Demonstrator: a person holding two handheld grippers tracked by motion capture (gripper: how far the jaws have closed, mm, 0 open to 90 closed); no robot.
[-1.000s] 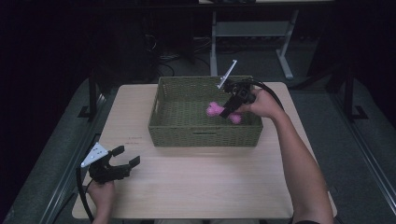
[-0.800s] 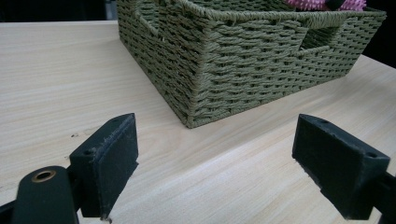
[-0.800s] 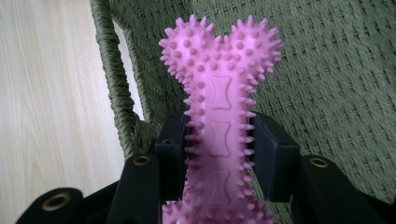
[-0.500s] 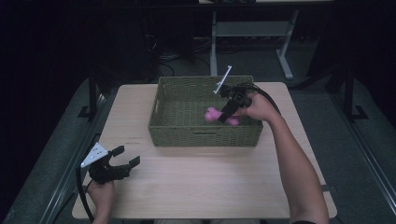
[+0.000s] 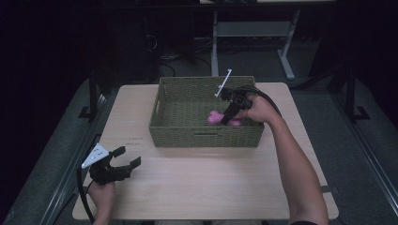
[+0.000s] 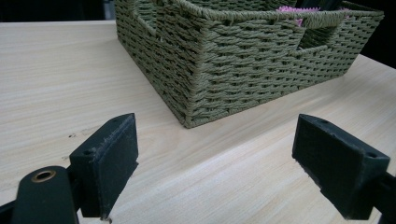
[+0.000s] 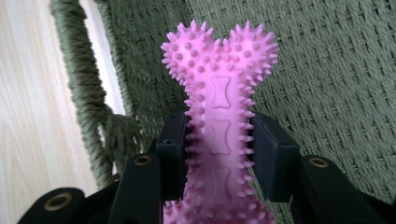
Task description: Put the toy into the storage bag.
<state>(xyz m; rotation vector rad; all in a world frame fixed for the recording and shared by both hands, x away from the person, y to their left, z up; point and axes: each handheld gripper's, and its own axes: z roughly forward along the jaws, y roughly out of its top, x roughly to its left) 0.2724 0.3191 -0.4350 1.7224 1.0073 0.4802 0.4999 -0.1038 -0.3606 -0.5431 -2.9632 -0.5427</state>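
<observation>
A pink spiky bone toy [image 7: 219, 107] is clamped at its shaft between the pads of my right gripper [image 7: 219, 154], which is shut on it. In the high view that right gripper [image 5: 227, 117] reaches down into the green woven basket [image 5: 204, 137], and the pink toy [image 5: 215, 117] sits low over the basket's floor at its right side. My left gripper [image 5: 123, 160] rests at the table's front left corner, open and holding nothing. Its own view shows the left gripper [image 6: 215, 163] with jaws wide apart, facing the basket's near corner [image 6: 196, 88].
The light wooden table [image 5: 211, 187] has bare room in front of the basket. The table's edges drop to dark floor on both sides. A grey desk frame [image 5: 248, 33] stands behind the table.
The right hand has moved a little to the left and lower into the basket with the pink toy. The left gripper has stayed put.
</observation>
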